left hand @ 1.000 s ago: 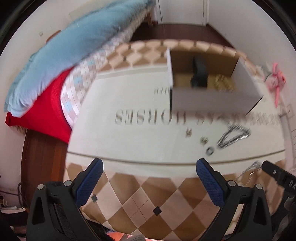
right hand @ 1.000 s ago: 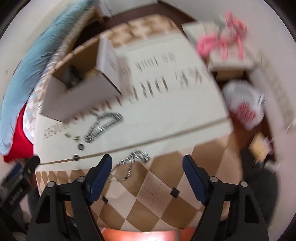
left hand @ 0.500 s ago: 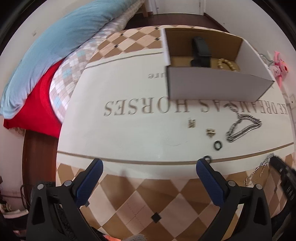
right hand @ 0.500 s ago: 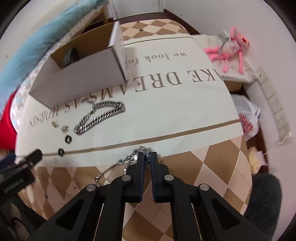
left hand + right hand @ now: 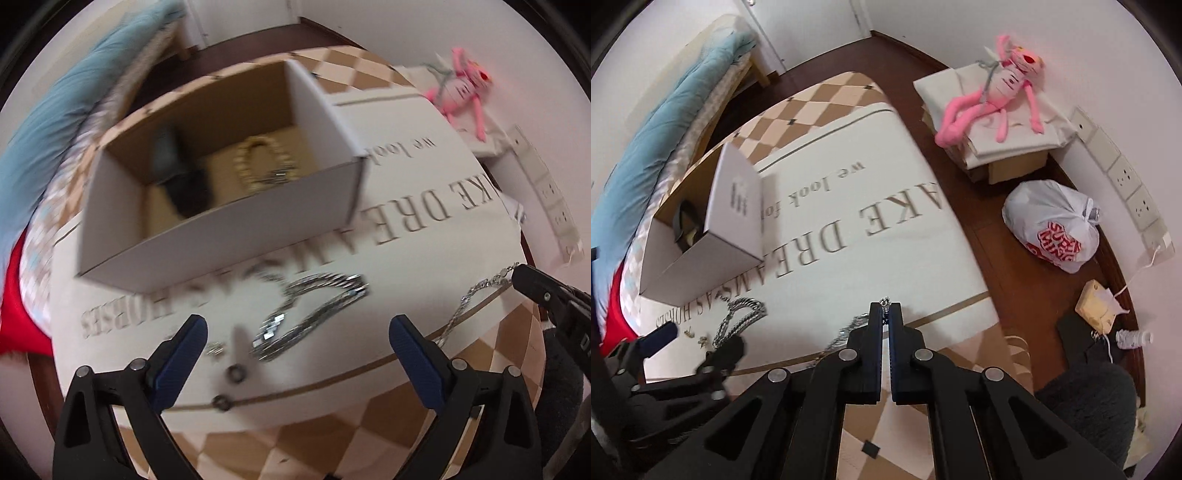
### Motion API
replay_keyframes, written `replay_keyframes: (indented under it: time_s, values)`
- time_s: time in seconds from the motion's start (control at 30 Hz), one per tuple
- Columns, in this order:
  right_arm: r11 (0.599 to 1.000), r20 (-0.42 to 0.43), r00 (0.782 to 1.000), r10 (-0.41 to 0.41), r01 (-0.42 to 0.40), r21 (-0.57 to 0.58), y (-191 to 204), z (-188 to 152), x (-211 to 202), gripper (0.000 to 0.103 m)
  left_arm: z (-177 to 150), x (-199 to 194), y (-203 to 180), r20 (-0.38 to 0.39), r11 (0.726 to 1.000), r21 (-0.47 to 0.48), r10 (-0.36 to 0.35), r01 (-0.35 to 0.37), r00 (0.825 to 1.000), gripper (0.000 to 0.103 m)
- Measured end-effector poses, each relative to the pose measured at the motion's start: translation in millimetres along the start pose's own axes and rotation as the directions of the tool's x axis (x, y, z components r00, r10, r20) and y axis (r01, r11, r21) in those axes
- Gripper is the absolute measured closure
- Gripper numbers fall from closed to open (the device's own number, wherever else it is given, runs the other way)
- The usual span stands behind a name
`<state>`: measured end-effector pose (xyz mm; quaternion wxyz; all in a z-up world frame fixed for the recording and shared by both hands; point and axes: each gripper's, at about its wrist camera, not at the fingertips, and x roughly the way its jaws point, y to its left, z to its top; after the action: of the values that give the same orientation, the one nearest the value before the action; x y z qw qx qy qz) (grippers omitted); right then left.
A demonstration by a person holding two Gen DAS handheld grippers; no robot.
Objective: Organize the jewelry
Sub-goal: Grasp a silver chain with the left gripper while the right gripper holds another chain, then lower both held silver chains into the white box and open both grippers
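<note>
1. The step in hand is the pick-up of the thin silver chain (image 5: 846, 332). The right gripper (image 5: 885, 308) has its jaws pressed together on one end of that chain, a small link poking out just above the tips. They have just been closing, and the chain is between them.
2. In the left wrist view the same chain (image 5: 461, 306) runs from the right gripper (image 5: 517, 275) down toward the brown stripe of the printed cloth (image 5: 424, 177). Whether its lower end rests on the cloth I cannot tell.
3. The left gripper (image 5: 295, 343) stands wide open with nothing between its blue pads (image 5: 181, 354). It hovers above the heavy silver chain (image 5: 314, 314), which lies on the cloth just in front of the cardboard box (image 5: 221, 236).
4. 2 dark rings (image 5: 236, 374) lie on the cloth near the left pad, with a small blurred piece beside them.
5. The box already holds a beaded bracelet (image 5: 258, 166) and a dark item I cannot identify.
6. By my reading, the task is partly done: some pieces are boxed, several remain outside.
7. The next move probably calls for lifting the thin chain clear, carrying it over the box wall and opening the jaws above the inside. A dangling tail could catch on the wall.
8. The left gripper seems placed to close on the heavy chain next.
</note>
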<state>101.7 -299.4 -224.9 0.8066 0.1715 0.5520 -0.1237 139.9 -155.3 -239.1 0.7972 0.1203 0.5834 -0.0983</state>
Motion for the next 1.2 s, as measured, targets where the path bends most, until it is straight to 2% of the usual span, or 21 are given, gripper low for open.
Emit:
replay_keyframes:
  time_s: [0.2, 0.33, 0.37, 0.4, 0.43, 0.5, 0.57, 0.63, 0.8, 1.0, 1.2]
  values:
    - [0.999, -0.014, 1.0, 0.011, -0.011, 0.033, -14.4, -0.7, 5.0, 0.1, 10.2, 15.9, -11.3, -0.014, 0.999, 0.047, 0.006, -0.006, 1.0, 0.005]
    - [0.999, -0.019, 1.0, 0.016, -0.015, 0.045, -17.4, -0.2, 7.8, 0.1, 11.0, 18.7, -12.3, -0.002, 0.999, 0.048, -0.022, 0.022, 1.0, 0.019]
    - [0.999, -0.02, 1.0, 0.018, -0.017, 0.048, -18.0, 0.4, 8.6, 0.1, 11.8, 17.9, -12.7, 0.004, 0.998, 0.05, -0.036, 0.036, 0.999, 0.027]
    - [0.999, -0.021, 1.0, 0.02, -0.018, 0.05, -17.9, 0.4, 8.9, 0.1, 13.7, 17.5, -13.2, 0.009, 0.997, 0.053, -0.057, 0.057, 0.998, 0.041]
    - [0.999, -0.023, 1.0, 0.02, -0.019, 0.051, -17.8, 0.1, 9.2, 0.1, 15.0, 16.9, -13.8, 0.015, 0.995, 0.058, -0.082, 0.081, 0.997, 0.047]
    - [0.998, -0.028, 0.999, 0.025, -0.023, 0.056, -16.4, -0.6, 9.7, 0.1, 17.6, 15.7, -16.5, 0.021, 0.993, 0.089, -0.085, 0.082, 0.996, 0.074]
    - [0.998, -0.031, 0.999, 0.03, -0.028, 0.059, -15.4, -1.8, 9.1, 0.1, 20.1, 15.1, -13.3, 0.017, 0.992, 0.083, -0.092, 0.091, 0.996, 0.094]
    - [0.997, -0.035, 0.998, 0.043, -0.041, 0.06, -11.9, -2.4, 7.4, 0.1, 19.6, 15.3, -2.5, 0.012, 0.989, 0.044, -0.14, 0.14, 0.99, 0.095]
    - [0.996, -0.03, 0.996, 0.08, -0.079, 0.028, 2.8, -4.2, -3.8, 0.1, 9.2, 2.5, 18.4, 0.045, 0.987, -0.034, -0.154, 0.156, 0.987, 0.098]
    - [0.986, -0.022, 0.986, 0.162, -0.163, -0.019, 28.5, -4.4, -25.1, 0.1, -4.7, -39.2, 43.2, 0.11, 0.976, -0.099, -0.181, 0.192, 0.977, 0.098]
    - [0.966, -0.006, 0.967, 0.253, -0.253, -0.049, 53.6, 2.1, -51.0, 0.1, -5.5, -88.5, 75.4, 0.2, 0.961, -0.144, -0.204, 0.235, 0.958, 0.098]
